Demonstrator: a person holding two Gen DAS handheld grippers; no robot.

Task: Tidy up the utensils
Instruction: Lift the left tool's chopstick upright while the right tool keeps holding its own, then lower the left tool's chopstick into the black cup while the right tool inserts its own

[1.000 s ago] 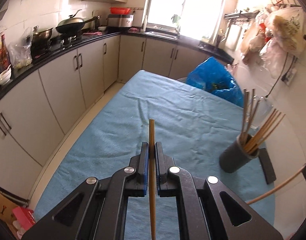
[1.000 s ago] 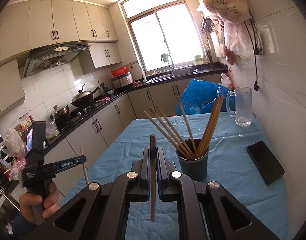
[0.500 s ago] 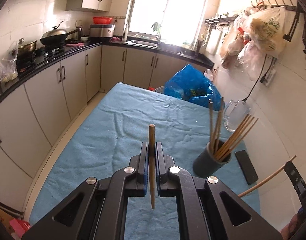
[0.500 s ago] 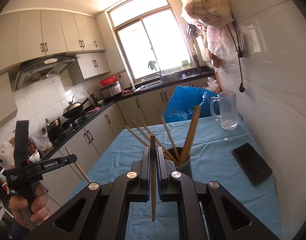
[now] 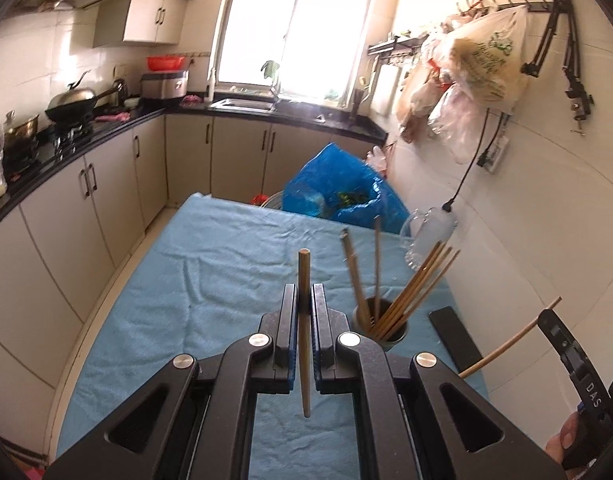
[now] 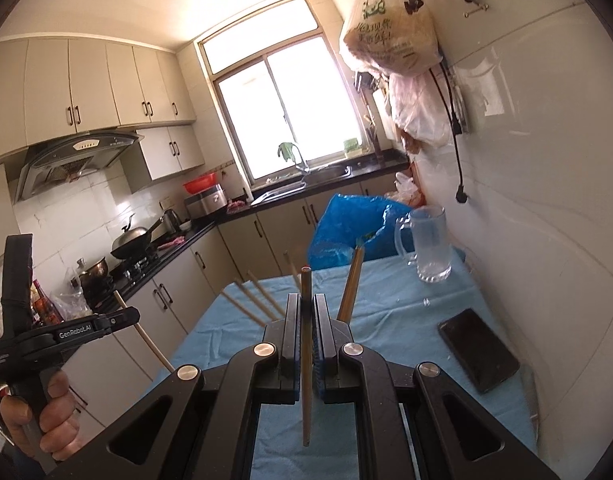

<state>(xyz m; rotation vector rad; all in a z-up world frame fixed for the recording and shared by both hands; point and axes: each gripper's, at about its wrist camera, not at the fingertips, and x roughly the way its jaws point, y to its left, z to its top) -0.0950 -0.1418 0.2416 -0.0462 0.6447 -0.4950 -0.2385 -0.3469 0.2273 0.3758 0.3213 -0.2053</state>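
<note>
My left gripper [image 5: 304,294] is shut on a wooden chopstick [image 5: 305,332] that stands upright between its jaws, above the blue cloth. A dark holder cup [image 5: 380,326] with several chopsticks stands just right of it. My right gripper [image 6: 305,302] is shut on another chopstick [image 6: 306,356], also upright. The cup is hidden behind the right gripper; only its chopsticks [image 6: 348,288] stick up past the jaws. The right gripper also shows at the right edge of the left wrist view [image 5: 546,320], and the left gripper at the left of the right wrist view [image 6: 122,318].
The table with its blue cloth [image 5: 210,272] stands against a white wall. A black phone [image 6: 478,348] lies near the wall and a glass mug [image 6: 428,244] stands further back. A blue bag [image 5: 342,192] sits behind the table. Kitchen counters [image 5: 46,152] run along the left.
Both grippers have risen and tilted up, each still holding its chopstick. The left gripper has moved closer to the cup; the cup has slipped behind the right gripper's jaws.
</note>
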